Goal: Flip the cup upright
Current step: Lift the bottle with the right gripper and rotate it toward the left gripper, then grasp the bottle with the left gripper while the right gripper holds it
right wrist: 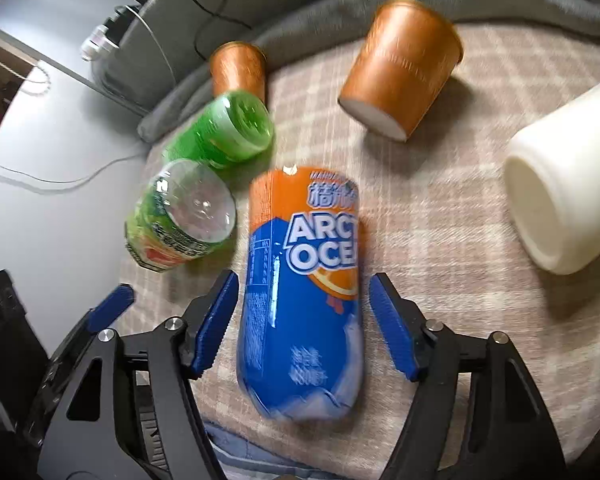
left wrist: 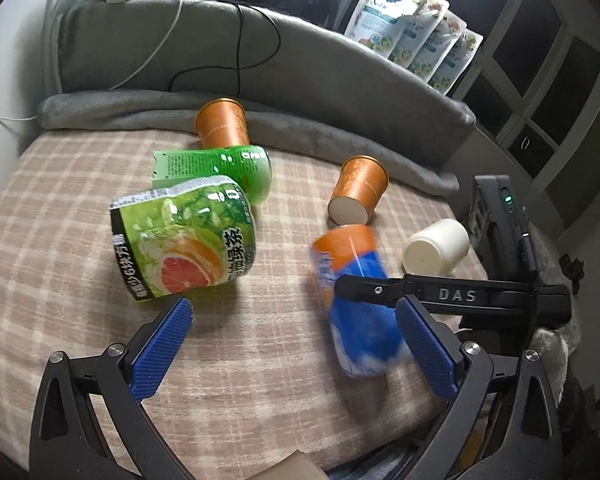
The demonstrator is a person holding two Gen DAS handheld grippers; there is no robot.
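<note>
Right wrist view has the blue-and-orange cup lying on its side directly between my right claw's spread pads, neither pad touching it as far as I can see. Its long axis runs near to far, straight along my fingers, with the orange end pointing away. So I judge the right claw is the one to take it, closing across the blue body and then tipping it up; which end is the mouth I cannot tell, since the near end is blurred.

Left wrist view shows my left claw open too, holding nothing, with that cup off to its right, under the right claw's black finger. Only this view shows both claws together.

Farther left lie two green cups, farther right a white cup, then two copper cups on the checked blanket.
</note>
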